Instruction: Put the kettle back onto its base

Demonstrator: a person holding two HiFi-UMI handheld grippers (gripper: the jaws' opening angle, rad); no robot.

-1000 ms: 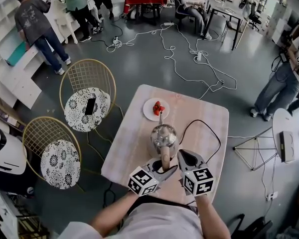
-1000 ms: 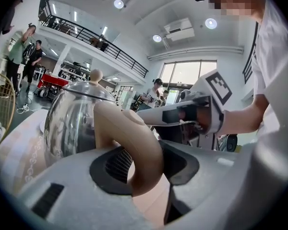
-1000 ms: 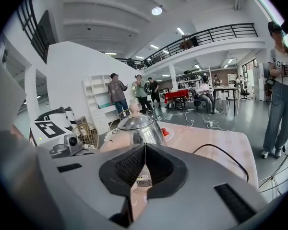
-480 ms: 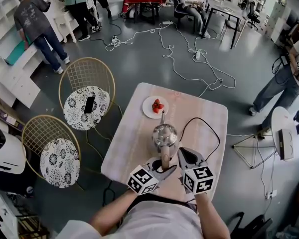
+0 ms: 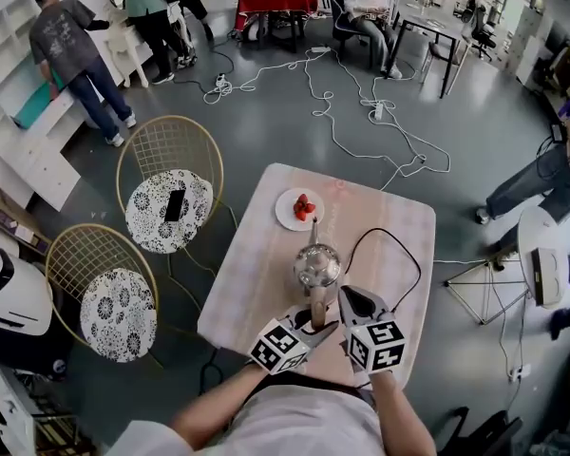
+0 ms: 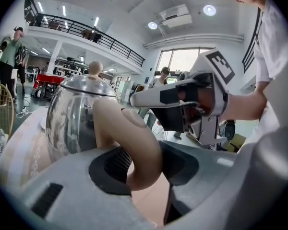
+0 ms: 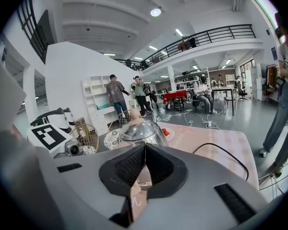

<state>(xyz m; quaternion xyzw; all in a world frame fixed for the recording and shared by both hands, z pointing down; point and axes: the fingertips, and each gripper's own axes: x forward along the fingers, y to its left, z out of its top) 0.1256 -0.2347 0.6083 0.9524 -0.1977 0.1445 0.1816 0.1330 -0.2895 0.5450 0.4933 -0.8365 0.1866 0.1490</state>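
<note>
Kettle (image 5: 316, 266) handle sits clamped between the left gripper (image 5: 315, 326) jaws, right gripper (image 5: 350, 298) jaws closed empty, so lower it level, centred over its unseen base.

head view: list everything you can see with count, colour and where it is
table: one, pale pink, centre
kettle: one, silver with beige handle, near side of table
plate: one, white, far side of table
fruit: a few, red, on plate
cable: one, black, looped on table right of kettle
chairs: two, gold wire with patterned cushions, left of table
phone: one, black, on the farther chair's cushion
floor cables: several, white, on grey floor beyond table
people: several, at the room's far edges
left gripper: one, grey, shut on the kettle's handle
right gripper: one, grey, jaws together, right of the handle
</note>
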